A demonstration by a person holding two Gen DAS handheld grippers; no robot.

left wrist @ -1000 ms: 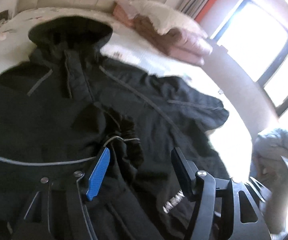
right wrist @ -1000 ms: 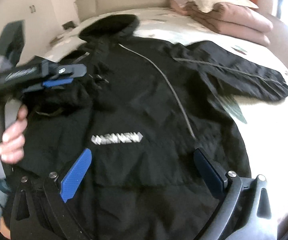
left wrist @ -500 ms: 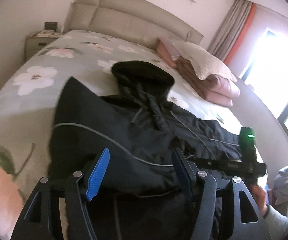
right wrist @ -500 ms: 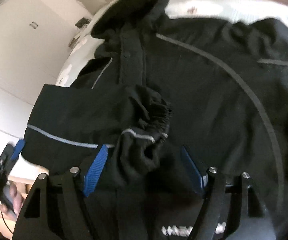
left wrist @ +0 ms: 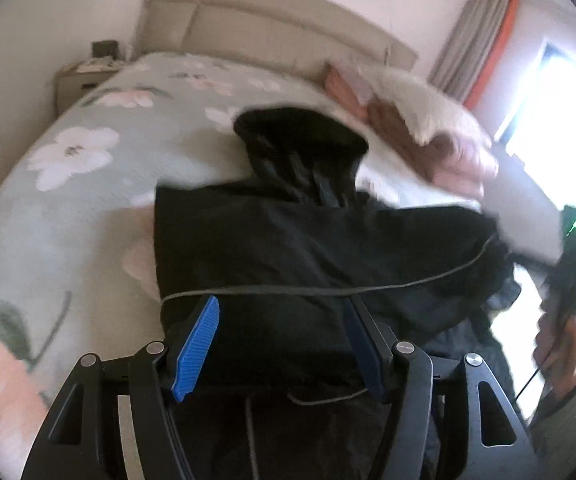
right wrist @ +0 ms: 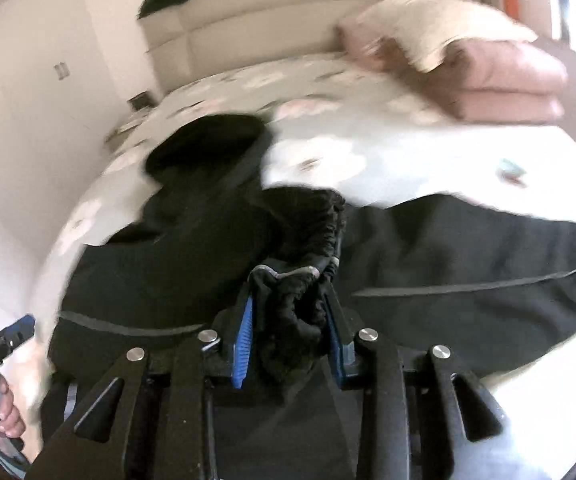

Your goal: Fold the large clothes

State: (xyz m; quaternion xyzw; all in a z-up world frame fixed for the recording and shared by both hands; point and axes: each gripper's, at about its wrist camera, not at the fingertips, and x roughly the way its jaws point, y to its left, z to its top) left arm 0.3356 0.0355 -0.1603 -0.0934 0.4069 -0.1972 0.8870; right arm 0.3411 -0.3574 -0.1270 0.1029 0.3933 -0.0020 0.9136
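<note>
Black jacket (left wrist: 308, 248) spread mid-frame on the flowered bed (left wrist: 68, 184). Right gripper (right wrist: 288, 320) just closing, apparently clamped on the bunched cuff (right wrist: 304, 280); left gripper (left wrist: 284, 344) apart over the jacket's fold.

We see the jacket (left wrist: 288, 248) lying on the bed (left wrist: 68, 200), its hood (left wrist: 300, 136) toward the headboard (left wrist: 288, 20). Folded blankets (right wrist: 500, 80) sit on the bed right of the hood, under a pillow (right wrist: 428, 24). A nightstand (left wrist: 84, 80) stands left of the bed.
</note>
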